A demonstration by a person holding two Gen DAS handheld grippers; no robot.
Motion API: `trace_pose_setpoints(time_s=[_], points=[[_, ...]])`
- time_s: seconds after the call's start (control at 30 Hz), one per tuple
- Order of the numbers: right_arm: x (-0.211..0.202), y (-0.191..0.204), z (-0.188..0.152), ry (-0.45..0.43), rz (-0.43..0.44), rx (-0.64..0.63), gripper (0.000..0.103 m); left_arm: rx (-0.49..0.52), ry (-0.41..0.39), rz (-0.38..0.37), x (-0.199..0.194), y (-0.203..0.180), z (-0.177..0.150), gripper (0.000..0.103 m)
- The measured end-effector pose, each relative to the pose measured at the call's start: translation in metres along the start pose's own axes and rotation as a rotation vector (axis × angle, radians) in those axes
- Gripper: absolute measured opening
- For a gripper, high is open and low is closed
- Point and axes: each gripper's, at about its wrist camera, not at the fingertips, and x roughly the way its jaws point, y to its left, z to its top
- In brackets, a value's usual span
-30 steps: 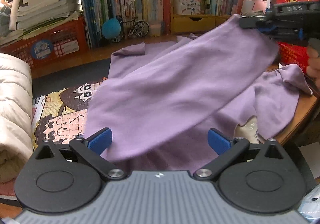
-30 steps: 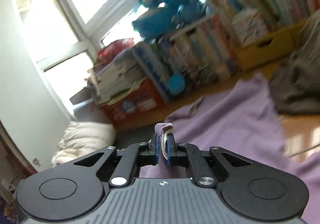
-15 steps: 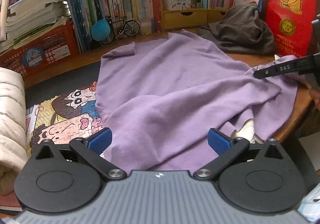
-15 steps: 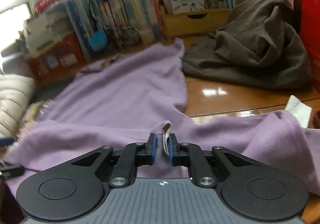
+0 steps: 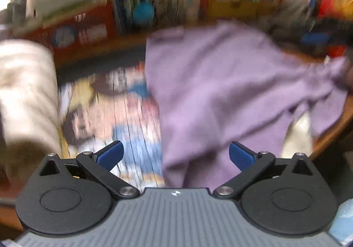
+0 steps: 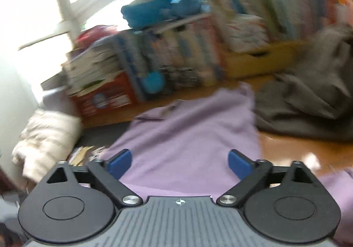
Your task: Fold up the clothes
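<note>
both your left gripper (image 5: 174,154) and right gripper (image 6: 179,163) gape empty over the purple sweater (image 6: 187,136), one layer lapped across, rumpled, not yet a tidy fold.

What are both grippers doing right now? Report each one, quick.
Left gripper: open, holding nothing, purple shirt lies ahead of it.
Right gripper: open, holding nothing, above the same shirt.

The garment (image 5: 220,83) is plain lilac; beside it lies a cartoon-printed mat (image 5: 123,114) and a dark grey-brown heap (image 6: 308,101) on brown bench (image 6: 297,147).
</note>
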Motion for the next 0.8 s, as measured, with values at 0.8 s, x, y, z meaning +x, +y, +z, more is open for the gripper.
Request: trace_pose_setpoints(time_s=[0.8], points=[[0.028,-0.004,-0.053,0.184,0.015,-0.281,0.103,0.104,0.046,-0.218,0.112,-0.004,0.045,0.103]])
